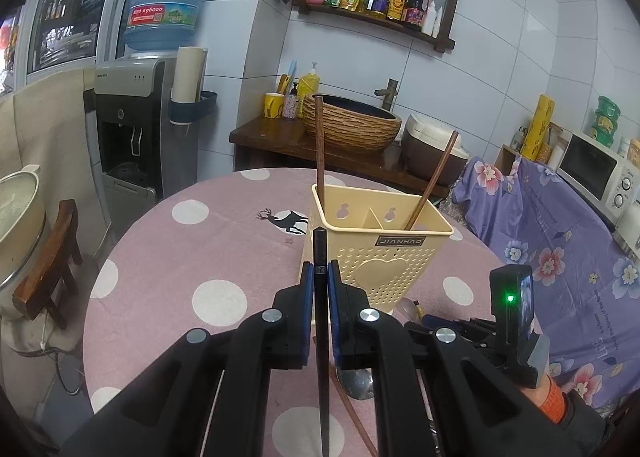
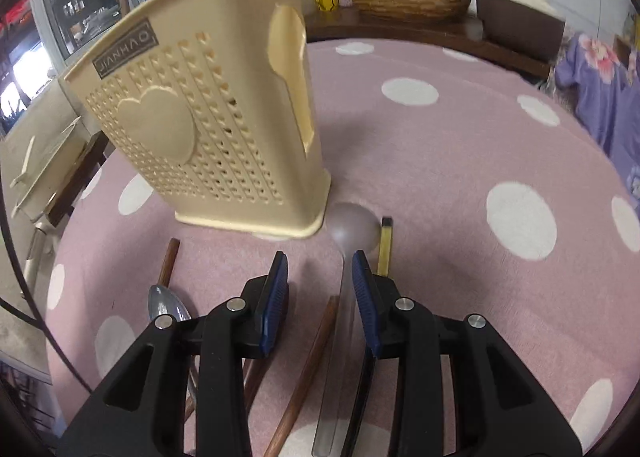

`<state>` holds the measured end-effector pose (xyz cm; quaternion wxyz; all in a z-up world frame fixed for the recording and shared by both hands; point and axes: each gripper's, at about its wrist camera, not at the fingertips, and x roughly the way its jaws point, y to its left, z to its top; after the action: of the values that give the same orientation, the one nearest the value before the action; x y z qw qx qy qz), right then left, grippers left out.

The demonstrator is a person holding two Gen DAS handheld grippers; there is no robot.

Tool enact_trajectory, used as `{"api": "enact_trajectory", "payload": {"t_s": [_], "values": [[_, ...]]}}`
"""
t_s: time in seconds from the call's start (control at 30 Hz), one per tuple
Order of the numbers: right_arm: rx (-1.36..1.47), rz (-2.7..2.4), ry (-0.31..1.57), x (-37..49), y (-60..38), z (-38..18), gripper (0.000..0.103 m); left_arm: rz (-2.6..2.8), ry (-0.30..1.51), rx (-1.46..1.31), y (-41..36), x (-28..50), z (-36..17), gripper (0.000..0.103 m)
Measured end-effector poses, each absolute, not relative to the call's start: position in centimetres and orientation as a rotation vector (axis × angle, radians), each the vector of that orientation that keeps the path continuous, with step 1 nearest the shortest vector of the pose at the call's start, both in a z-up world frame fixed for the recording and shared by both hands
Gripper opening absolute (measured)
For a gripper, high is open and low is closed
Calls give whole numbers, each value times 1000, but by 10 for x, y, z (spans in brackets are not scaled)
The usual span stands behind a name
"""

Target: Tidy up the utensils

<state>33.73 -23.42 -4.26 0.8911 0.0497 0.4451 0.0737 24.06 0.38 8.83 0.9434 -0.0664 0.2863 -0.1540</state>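
Plainly, "JIANHAO" holder (image 1: pixel 376 253); left fingers (image 1: pixel 319 277) clamping black chopstick (image 1: pixel 320 337), right fingers (image 2: pixel 362 281) apart.

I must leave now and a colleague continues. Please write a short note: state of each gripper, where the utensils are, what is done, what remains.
Left gripper: shut on a black chopstick, held up in front of the holder.
Right gripper: open, low over the table, around the handle of the round spoon; nothing gripped.
Done: two brown chopsticks stand in the holder.
Left: black chopstick, round spoon, pointed spoon, brown chopsticks on the cloth, yellow-tipped stick.
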Motion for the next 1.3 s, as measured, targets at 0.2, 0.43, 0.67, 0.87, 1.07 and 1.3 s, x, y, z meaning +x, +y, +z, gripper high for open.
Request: {"api": "enact_trajectory", "payload": {"t_s": [0.2,0.43,0.67,0.87,1.07,1.3], "values": [[105,129,915,341,-244,-47,36,-319,586,-135,2,241,87,8],[79,117,932,366,-235,-48,42,-307,593,-135,4,242,86,8],[52,84,921,380,-236,-49,36,-306,594,-134,4,242,85,8],[117,102,857,362,-245,-37,19,-307,593,-136,3,243,85,8],[114,128,809,344,-249,-19,12,-315,593,-140,0,243,84,8],[104,132,852,352,-246,-29,17,-320,593,-136,-1,243,85,8]]}}
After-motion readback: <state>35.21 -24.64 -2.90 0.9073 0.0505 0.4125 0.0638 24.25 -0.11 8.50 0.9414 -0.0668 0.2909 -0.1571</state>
